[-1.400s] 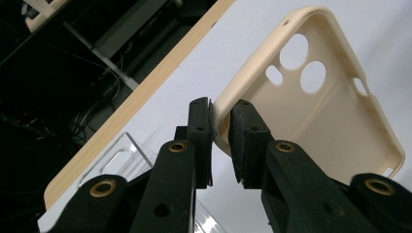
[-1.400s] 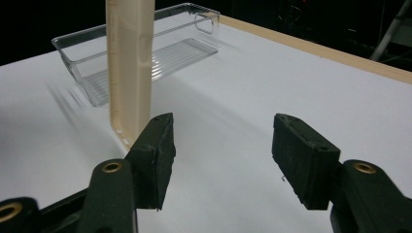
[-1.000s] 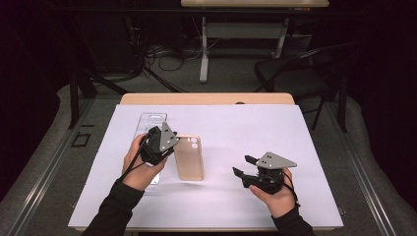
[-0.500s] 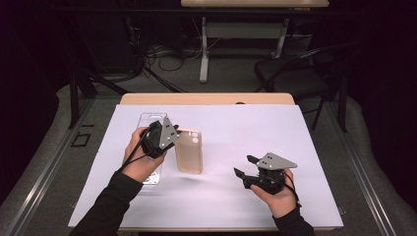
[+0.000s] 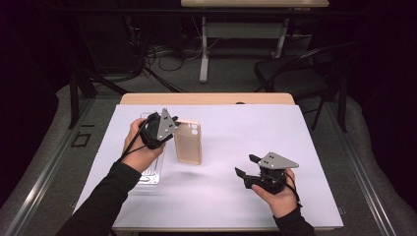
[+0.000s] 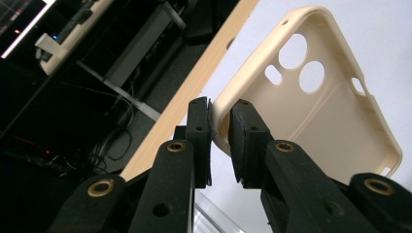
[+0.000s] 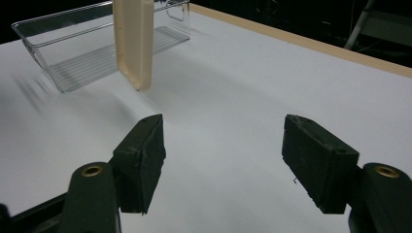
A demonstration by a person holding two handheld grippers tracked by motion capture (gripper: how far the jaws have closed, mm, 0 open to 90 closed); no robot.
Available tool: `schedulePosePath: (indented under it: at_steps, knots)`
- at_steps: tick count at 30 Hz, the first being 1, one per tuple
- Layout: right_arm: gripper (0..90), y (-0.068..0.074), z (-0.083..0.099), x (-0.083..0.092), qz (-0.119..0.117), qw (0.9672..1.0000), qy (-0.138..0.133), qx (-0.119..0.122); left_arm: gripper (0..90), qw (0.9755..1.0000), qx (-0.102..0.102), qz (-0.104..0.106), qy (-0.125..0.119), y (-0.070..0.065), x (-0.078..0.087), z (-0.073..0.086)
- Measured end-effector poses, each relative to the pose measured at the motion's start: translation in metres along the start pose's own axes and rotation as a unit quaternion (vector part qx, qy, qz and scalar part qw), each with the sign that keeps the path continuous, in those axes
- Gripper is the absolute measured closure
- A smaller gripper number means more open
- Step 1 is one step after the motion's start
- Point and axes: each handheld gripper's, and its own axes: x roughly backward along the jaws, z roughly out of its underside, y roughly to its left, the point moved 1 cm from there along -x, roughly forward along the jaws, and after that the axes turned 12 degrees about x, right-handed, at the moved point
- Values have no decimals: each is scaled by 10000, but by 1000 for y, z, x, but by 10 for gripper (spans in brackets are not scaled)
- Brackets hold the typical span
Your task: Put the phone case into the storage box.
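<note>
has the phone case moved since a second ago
Yes. The phone case, pinched by the left gripper, has gone toward the table's far wooden edge and hangs above the white mat.

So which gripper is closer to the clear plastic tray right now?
Left. The left gripper, shut on the beige phone case, hangs right beside the clear tray. The right gripper, jaws just opening and empty, sits well off toward the table's near right corner.
</note>
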Motion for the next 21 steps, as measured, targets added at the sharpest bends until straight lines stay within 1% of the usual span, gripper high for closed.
schedulePosePath:
  at_steps: [2,3,4,7,12,15,17,20,21]
  knots:
    - [309,0,0,0,18,10000,5,-12,796,10000,42,-8,-51,3,0,-1]
    - [305,0,1,0,29,10000,10,-32,796,9999,6,-38,-94,4,1,-1]
    - [295,-1,1,0,39,10000,11,-35,797,9999,32,-58,-134,5,1,-2]
    - [287,-1,1,0,74,10000,24,-48,796,9998,-31,-130,-160,10,2,-3]
    - [277,-2,2,1,105,9999,21,-44,797,9997,-10,-223,-138,18,4,-4]
    - [268,-2,2,1,146,9999,24,-49,797,9993,-4,-320,-177,23,5,-5]
    - [253,-3,3,1,178,9998,26,-81,797,9992,-7,-369,-162,27,7,-5]
    - [216,-3,4,0,270,9996,67,-48,797,9990,28,-420,-177,33,9,-5]
    - [196,-3,4,0,290,9995,46,-91,797,9989,40,-437,-177,35,9,-5]
